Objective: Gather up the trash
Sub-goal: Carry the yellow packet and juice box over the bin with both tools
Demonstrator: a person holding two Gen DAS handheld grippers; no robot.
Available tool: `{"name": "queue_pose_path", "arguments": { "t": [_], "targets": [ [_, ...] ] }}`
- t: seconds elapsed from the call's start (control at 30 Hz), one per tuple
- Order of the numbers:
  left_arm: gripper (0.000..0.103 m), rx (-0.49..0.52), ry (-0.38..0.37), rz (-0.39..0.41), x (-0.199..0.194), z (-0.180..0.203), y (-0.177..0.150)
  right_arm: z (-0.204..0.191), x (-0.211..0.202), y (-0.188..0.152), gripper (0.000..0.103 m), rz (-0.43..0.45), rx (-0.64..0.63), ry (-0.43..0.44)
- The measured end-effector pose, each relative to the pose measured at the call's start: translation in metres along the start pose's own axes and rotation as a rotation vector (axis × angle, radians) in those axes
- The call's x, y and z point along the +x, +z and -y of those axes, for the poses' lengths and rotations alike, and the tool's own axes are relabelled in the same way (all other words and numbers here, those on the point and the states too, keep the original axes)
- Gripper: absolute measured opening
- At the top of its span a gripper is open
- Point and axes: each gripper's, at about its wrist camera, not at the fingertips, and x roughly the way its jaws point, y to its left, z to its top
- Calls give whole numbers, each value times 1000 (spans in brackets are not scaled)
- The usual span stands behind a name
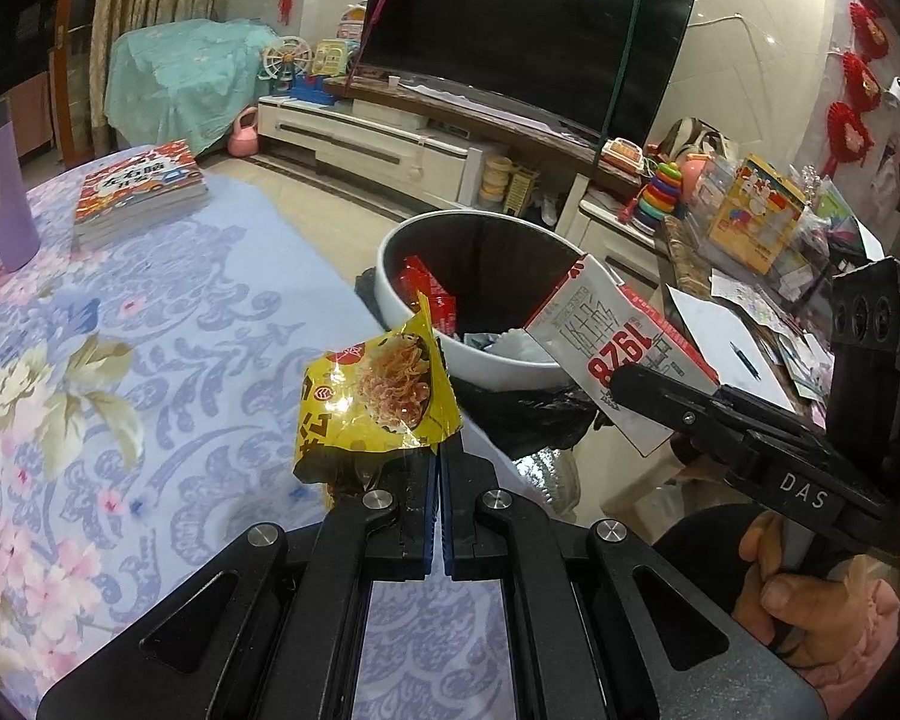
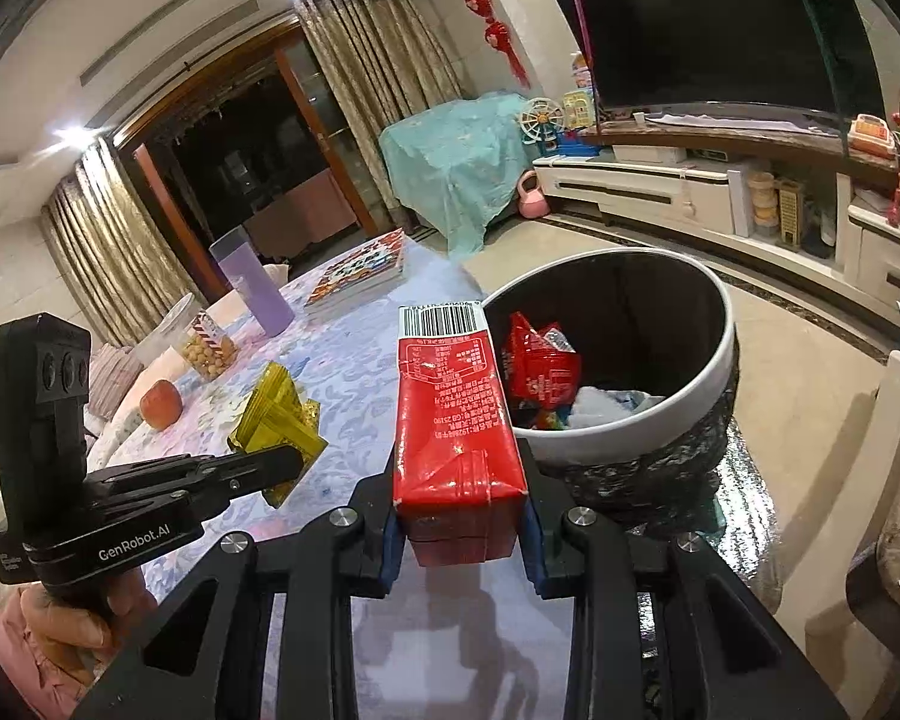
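Item 1: left gripper (image 1: pixel 438 450). Fingers pressed together, pinching the lower edge of a yellow wrapper (image 1: pixel 378 399). Wrapper crumpled, standing up from the fingertips, over the tablecloth (image 1: pixel 150 360) near the table edge. Seen from the right wrist view, the same wrapper (image 2: pixel 279 414) juts from the left gripper (image 2: pixel 288 462) well to the left of the bin

Item 2: right gripper (image 2: pixel 459 516). Fingers part-spread, clamped on the two sides of a red carton (image 2: pixel 450 408) at its base. Carton's long axis runs forward along the fingers, barcode end farthest out. In the left wrist view the carton (image 1: pixel 606 336) shows its white face, and its far end overlaps the bin rim on the near right side

Item 3: bin (image 1: pixel 414 324). White rim, dark inside, black bag around the outside. Stands off the table edge, ahead of both grippers. Holds red packets (image 2: pixel 540 372) and white paper already

Key relation, judged: bin lies forward and to the right of the left fingers, forward and slightly right of the right fingers. Right hand is nearer; carton tip looks to be at the rim, so it probably needs only a short push on before release. Wrapper has the longer way to go, across the table edge

Elsewhere on table: books (image 1: pixel 141 192), purple cup (image 1: pixel 0 192)
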Motion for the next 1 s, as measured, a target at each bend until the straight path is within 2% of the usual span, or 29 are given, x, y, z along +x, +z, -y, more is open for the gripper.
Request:
{"name": "queue_pose_path", "arguments": {
  "t": [1.0],
  "targets": [
    [1, 100, -9, 6, 35, 36, 52, 51, 0, 44, 31, 13, 37, -66]
  ]
}}
